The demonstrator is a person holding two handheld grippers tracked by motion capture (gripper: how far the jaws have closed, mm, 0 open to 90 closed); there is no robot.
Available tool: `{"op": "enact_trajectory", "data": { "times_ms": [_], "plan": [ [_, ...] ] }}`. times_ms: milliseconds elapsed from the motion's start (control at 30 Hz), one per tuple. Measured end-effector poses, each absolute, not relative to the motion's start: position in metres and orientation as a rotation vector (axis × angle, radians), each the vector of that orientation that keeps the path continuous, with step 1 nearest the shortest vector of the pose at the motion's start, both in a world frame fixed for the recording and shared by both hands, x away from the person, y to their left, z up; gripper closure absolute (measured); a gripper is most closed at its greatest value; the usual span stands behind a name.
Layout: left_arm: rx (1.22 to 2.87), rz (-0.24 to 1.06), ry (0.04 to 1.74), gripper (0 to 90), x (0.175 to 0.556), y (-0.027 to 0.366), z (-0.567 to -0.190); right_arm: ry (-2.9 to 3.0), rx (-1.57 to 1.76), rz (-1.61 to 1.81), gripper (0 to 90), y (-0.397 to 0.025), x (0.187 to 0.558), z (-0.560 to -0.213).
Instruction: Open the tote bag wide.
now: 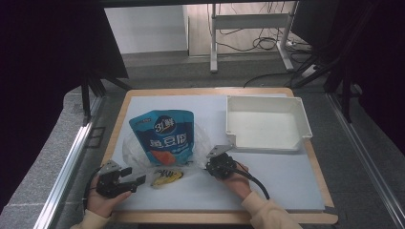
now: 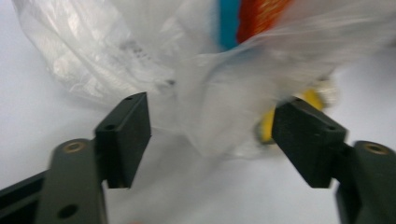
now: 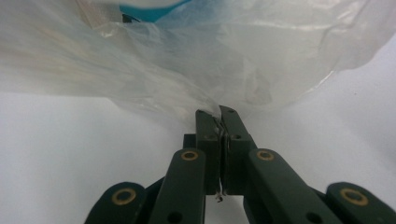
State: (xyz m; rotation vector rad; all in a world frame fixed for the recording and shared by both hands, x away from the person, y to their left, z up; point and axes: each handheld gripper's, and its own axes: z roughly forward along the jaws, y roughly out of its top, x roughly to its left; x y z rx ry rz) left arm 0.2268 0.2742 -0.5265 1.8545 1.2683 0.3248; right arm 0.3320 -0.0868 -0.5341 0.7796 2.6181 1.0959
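right fingers [image 3: 219,114]: pressed tight together on a thin edge of the clear plastic bag [image 3: 196,60]. the film is pinched right at the tips.
right gripper [image 1: 213,161]: sits at the bag's right near corner in the high view, held by the person's right hand [image 1: 237,180]. a black cable runs back from it over the desk.
left fingers [image 2: 123,135]: wide apart. nothing is between them but the front of the bag, and they do not touch it as far as the blurred picture lets me tell.
left gripper [image 1: 138,182]: low on the left of the desk, held by the left hand [image 1: 102,200], pointing right toward the bag's near edge.
clear plastic bag [image 1: 136,152]: lies flat in the middle left of the desk, crumpled and see-through, with its near edge between the two grippers.
blue packet [image 1: 165,136]: big, blue, with white writing and an orange patch. it lies at the bag, its top end pointing away from the person. whether all of it is inside the bag, i cannot tell.
yellow packet [image 1: 166,176]: small, at the bag's near edge, just beside the left gripper's tips. in the left gripper view it shows as a yellow bit [image 2: 267,123] close to the far finger.
white tray [image 1: 305,119]: on the right back part of the desk, apart from the bag.
desk [image 1: 286,181]: wood edge with a pale sheet on top.
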Motion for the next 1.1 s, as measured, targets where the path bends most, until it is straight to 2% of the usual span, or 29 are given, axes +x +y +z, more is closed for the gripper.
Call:
{"op": "enact_trajectory", "data": {
  "times_ms": [200, 333, 533, 733, 933, 1100],
  "plan": [
    [1.798, 0.353, 1.22, 17.0, 0.206, 0.281, -0.506, 2.616, 0.778, 1.093, 87.1, -0.086, 0.331, -0.534],
    [1.736, 0.394, 1.203, 16.4, 0.196, 0.293, -0.485, 2.616, 0.778, 1.094, 87.0, -0.086, 0.331, -0.534],
    [1.673, 0.477, 1.217, 21.6, 0.211, 0.308, -0.445, 2.614, 0.783, 1.095, 86.8, -0.086, 0.331, -0.534],
    [1.665, 0.521, 1.19, 29.1, 0.243, 0.308, -0.412, 2.612, 0.783, 1.095, 86.6, -0.086, 0.332, -0.534],
    [1.71, 0.489, 1.209, 35.3, 0.283, 0.309, -0.412, 2.608, 0.778, 1.097, 86.4, -0.086, 0.331, -0.535],
    [1.724, 0.471, 1.225, 36.8, 0.292, 0.308, -0.419, 2.61, 0.77, 1.1, 86.2, -0.087, 0.331, -0.535]
  ]
}}
